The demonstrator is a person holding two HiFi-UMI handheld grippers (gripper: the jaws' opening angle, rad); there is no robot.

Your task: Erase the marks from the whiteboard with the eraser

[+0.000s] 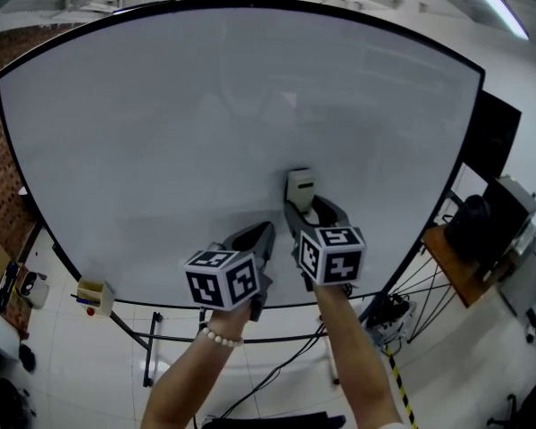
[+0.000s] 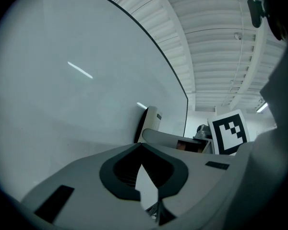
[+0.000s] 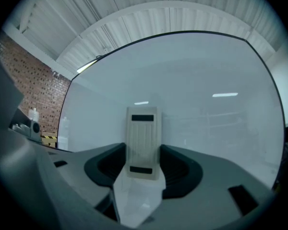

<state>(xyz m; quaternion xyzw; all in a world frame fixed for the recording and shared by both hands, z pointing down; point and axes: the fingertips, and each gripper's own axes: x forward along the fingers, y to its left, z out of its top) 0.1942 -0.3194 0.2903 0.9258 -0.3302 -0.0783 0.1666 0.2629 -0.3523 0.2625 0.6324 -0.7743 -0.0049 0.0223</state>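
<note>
A large whiteboard (image 1: 205, 132) fills the head view, and I see no marks on its surface. The beige eraser (image 1: 301, 188) lies flat against the board's lower middle. My right gripper (image 1: 305, 211) is shut on the eraser's lower end. In the right gripper view the eraser (image 3: 143, 143) stands upright between the dark pads (image 3: 182, 174) of the right gripper (image 3: 143, 169). My left gripper (image 1: 261, 236) hovers just left of it near the board, shut with nothing in it. Its tips (image 2: 141, 147) meet in the left gripper view, where the eraser (image 2: 151, 120) shows edge-on against the whiteboard (image 2: 62, 90).
A small box with markers (image 1: 94, 295) hangs at the board's lower left edge. The board's stand legs (image 1: 147, 347) and cables (image 1: 277, 369) run across the white tiled floor below. A wooden desk with dark gear (image 1: 469, 248) stands to the right. A brick wall (image 1: 4, 195) lies to the left.
</note>
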